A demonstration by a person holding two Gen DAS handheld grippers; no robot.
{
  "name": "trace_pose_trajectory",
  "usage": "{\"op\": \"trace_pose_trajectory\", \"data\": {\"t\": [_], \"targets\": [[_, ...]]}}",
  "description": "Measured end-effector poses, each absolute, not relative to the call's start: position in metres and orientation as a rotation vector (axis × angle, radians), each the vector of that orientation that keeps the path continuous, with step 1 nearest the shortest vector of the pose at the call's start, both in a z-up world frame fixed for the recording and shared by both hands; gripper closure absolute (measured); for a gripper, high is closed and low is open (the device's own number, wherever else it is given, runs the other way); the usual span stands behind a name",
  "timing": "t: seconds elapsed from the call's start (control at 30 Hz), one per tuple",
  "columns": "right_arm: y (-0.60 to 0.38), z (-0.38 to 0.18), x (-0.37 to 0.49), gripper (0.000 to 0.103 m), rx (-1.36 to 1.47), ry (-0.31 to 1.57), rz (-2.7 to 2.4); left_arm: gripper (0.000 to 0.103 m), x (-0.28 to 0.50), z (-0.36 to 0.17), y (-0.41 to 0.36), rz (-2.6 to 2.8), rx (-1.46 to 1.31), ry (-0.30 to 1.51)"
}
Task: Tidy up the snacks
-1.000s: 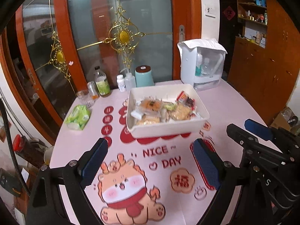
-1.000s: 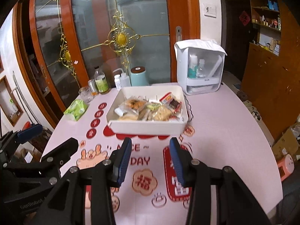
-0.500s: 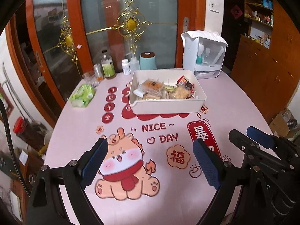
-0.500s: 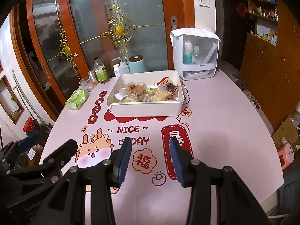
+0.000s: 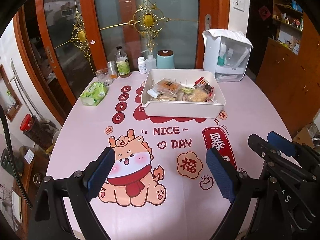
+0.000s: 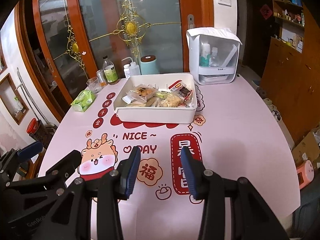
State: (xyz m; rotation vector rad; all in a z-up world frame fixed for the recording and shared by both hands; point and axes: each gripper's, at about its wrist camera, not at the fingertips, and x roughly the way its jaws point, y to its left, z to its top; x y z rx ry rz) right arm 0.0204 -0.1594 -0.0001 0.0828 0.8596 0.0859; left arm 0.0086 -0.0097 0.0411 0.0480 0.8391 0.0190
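Several bottles (image 5: 122,63) and tissues (image 5: 94,93) flank tray (image 5: 180,110) of snacks (image 5: 180,92) | left gripper (image 5: 160,177) spread wide, empty | right gripper (image 6: 160,172) parted, empty

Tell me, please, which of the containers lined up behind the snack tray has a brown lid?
The teal canister, standing directly behind the white snack tray. The small white pill bottle is white-capped, and the green-labelled glass bottle has a dark cap.

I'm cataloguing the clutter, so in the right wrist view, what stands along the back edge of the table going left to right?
Green tissue pack → drinking glass → small jar → green-labelled bottle → white pill bottle → squeeze bottle → teal canister → white cabinet.
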Motion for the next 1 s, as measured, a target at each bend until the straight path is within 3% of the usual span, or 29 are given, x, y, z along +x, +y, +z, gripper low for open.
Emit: {"op": "trace_pose_trajectory", "data": {"t": [1.0], "targets": [[-0.1659, -0.0011, 0.0218, 0.060, 0.075, 0.865, 0.089, 0.011, 0.0097, 0.0354, -0.0165, 0.023, 0.034, 0.867]]}}
